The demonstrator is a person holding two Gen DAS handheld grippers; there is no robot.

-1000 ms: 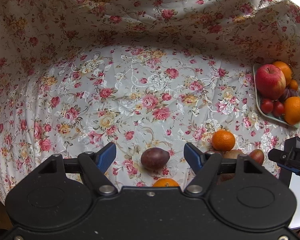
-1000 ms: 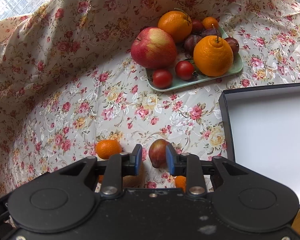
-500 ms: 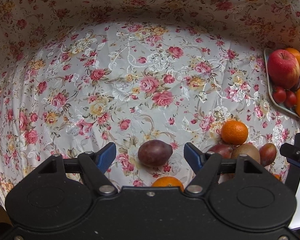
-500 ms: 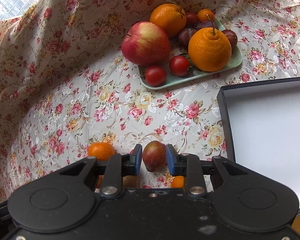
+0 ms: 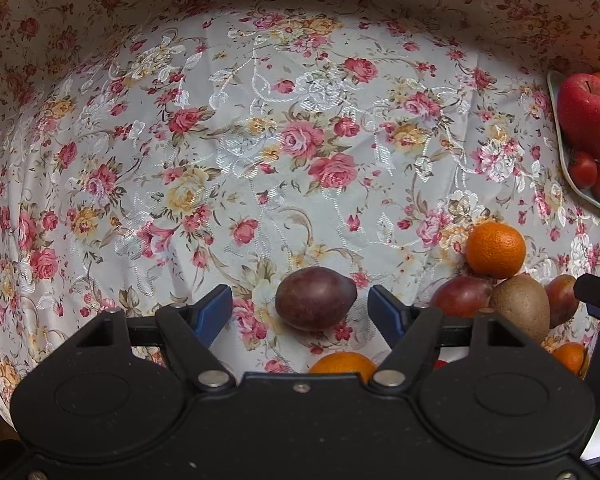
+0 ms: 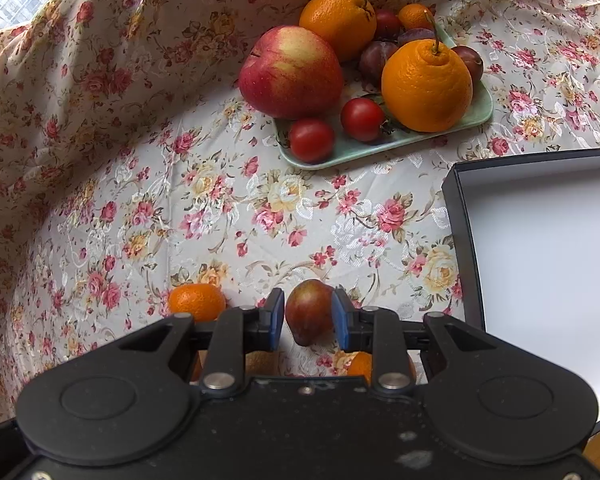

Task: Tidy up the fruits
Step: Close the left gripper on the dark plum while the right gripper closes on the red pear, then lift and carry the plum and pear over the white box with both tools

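Left gripper (image 5: 300, 306) hangs low over the floral cloth (image 5: 260, 140) with its jaws spread wide; a dark purple fruit (image 5: 316, 298) lies on the cloth between the blue pads (image 5: 214, 308), touching neither. At 3 o'clock from that fruit sit a reddish fruit (image 5: 462, 296), a kiwi (image 5: 520, 306) and, behind them, a mandarin (image 5: 496, 250), all bunched together. Another mandarin (image 5: 342, 363) peeks out at 6 o'clock, just under the gripper body.

Right gripper (image 6: 305, 320) has its jaws drawn narrow around a red-brown fruit (image 6: 310, 310); thin gaps show on both sides, so whether the pads truly press on it cannot be told. A mandarin (image 6: 196, 300) lies at 9 o'clock from it. At 12 o'clock, well apart, a green tray (image 6: 380, 146) carries an apple (image 6: 290, 72), two oranges (image 6: 426, 84), cherry tomatoes (image 6: 312, 140) and plums (image 6: 376, 58). A black box (image 6: 458, 216) with a white inside lies at 3 o'clock.
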